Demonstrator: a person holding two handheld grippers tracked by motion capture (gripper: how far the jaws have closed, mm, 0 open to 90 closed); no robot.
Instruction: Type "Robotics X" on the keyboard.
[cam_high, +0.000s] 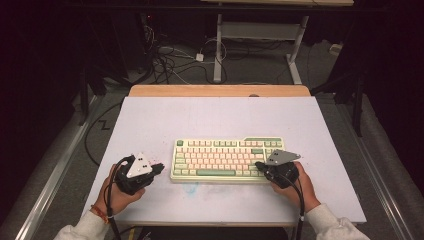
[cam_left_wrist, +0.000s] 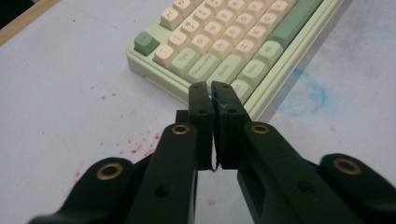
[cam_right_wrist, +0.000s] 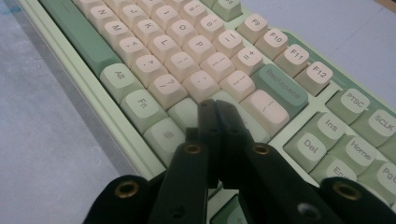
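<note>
A pale green keyboard (cam_high: 227, 160) with cream and green keys lies in the middle of the white table top (cam_high: 220, 117). My left gripper (cam_high: 161, 168) is shut with nothing between its jaws. In the left gripper view its tips (cam_left_wrist: 211, 88) hover just in front of the keyboard's (cam_left_wrist: 224, 37) near left corner, by the bottom-row keys. My right gripper (cam_high: 259, 165) is also shut and empty. In the right gripper view it (cam_right_wrist: 215, 106) hangs over the right end of the keyboard (cam_right_wrist: 187, 51), close above the keys below Backspace.
Red specks (cam_left_wrist: 135, 147) and a blue smudge (cam_left_wrist: 308, 95) mark the sheet near the keyboard. A wooden edge (cam_high: 220, 90) runs along the table's far side. Beyond it are floor cables (cam_high: 170, 55) and a white desk frame (cam_high: 260, 35).
</note>
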